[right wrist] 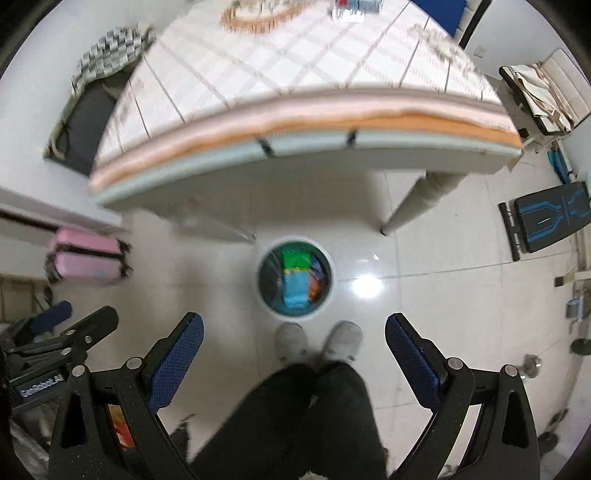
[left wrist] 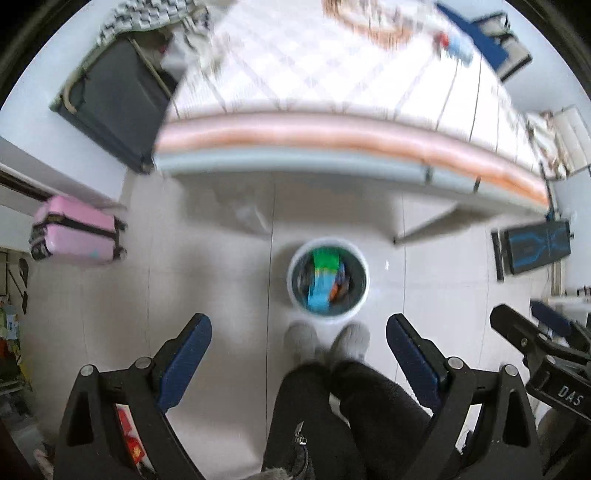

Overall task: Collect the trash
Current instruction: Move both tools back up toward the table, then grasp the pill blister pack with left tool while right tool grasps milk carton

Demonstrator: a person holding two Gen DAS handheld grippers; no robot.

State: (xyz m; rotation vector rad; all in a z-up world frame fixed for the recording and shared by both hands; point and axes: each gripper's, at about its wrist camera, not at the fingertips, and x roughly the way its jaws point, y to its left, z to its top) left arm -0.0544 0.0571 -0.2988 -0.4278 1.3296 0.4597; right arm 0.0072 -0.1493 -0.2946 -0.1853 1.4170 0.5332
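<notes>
A round white trash bin [left wrist: 364,280] stands on the floor below both grippers, holding green, blue and orange wrappers [left wrist: 322,280]. It also shows in the right wrist view [right wrist: 330,280], with the wrappers [right wrist: 295,280] inside. My left gripper [left wrist: 299,339] is open and empty, high above the bin. My right gripper [right wrist: 294,338] is open and empty too, beside the left one. More items [left wrist: 456,44] lie at the far side of the table; they appear in the right wrist view [right wrist: 354,9] as well.
A table with a checked cloth [left wrist: 314,74] stands beyond the bin, its leg [right wrist: 417,203] to the right. A pink suitcase [left wrist: 77,236] sits at the left. The person's feet [left wrist: 327,341] are just before the bin. A black bench [right wrist: 546,218] is at the right.
</notes>
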